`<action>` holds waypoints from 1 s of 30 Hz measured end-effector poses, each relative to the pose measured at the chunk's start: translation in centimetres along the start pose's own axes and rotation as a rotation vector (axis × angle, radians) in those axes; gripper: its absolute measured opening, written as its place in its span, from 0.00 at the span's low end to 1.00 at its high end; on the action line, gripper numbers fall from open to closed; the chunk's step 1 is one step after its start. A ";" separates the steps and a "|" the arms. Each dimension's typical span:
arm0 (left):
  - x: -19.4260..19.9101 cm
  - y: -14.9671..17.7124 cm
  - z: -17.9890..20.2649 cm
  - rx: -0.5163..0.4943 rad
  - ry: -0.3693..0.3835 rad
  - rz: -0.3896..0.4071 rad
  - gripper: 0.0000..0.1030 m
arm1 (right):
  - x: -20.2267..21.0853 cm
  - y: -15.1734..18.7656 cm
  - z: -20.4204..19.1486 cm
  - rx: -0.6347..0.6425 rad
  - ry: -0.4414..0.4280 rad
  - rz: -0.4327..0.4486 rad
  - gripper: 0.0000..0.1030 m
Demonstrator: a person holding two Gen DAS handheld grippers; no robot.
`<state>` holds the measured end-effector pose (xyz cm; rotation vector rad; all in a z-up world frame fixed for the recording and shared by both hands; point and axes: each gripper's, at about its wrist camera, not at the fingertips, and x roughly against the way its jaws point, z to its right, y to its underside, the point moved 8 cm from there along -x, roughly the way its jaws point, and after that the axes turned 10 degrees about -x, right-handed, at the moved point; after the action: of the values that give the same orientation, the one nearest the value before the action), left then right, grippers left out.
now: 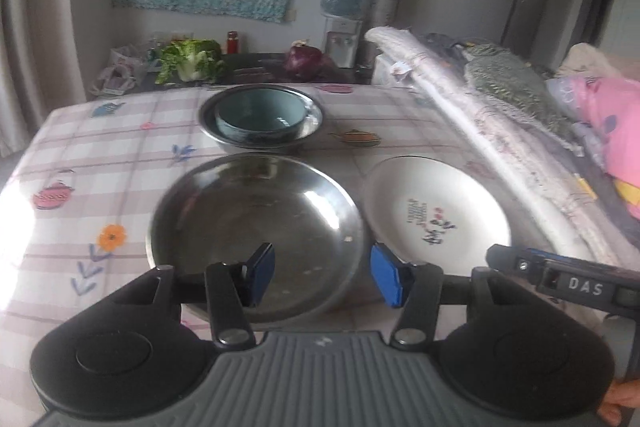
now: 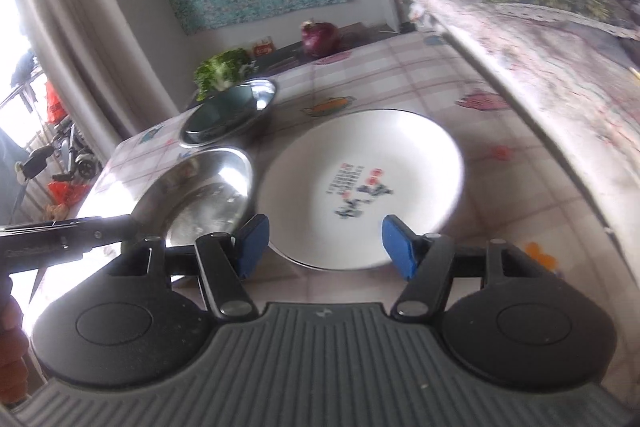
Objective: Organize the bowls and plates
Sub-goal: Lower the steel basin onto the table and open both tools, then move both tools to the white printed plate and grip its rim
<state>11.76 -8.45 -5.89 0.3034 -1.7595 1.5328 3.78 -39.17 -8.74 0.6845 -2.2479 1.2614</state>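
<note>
Left gripper (image 1: 322, 275) half open, empty, above near rim of steel plate (image 1: 256, 227). Right gripper (image 2: 326, 247) likewise, over white plate (image 2: 360, 187)

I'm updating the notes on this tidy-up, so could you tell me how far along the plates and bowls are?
Done: a teal bowl already sits nested inside a steel bowl at the far side of the table. In hand: nothing; the left gripper and right gripper are both open and empty. Left: the steel plate and the white plate lie side by side, unstacked.
</note>
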 end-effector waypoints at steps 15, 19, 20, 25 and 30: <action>-6.3 1.3 6.9 0.147 0.164 -0.062 0.52 | -1.4 -3.4 8.1 -0.061 0.078 0.039 0.58; -7.5 1.7 6.7 0.165 0.155 -0.093 0.52 | -4.1 -4.9 8.9 -0.078 0.075 0.012 0.56; -7.8 1.8 6.6 0.166 0.149 -0.102 0.51 | -4.8 -5.2 8.9 -0.077 0.074 0.008 0.55; -9.2 1.9 6.4 0.180 0.131 -0.124 0.49 | -7.9 -5.9 8.9 -0.073 0.068 -0.019 0.46; -9.9 1.7 6.9 0.156 0.120 -0.129 0.36 | -9.8 -5.5 9.2 -0.079 0.062 -0.053 0.18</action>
<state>14.73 -17.36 -13.68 0.3862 -1.5024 1.5645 13.30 -47.81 -15.52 0.6619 -2.2017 1.1474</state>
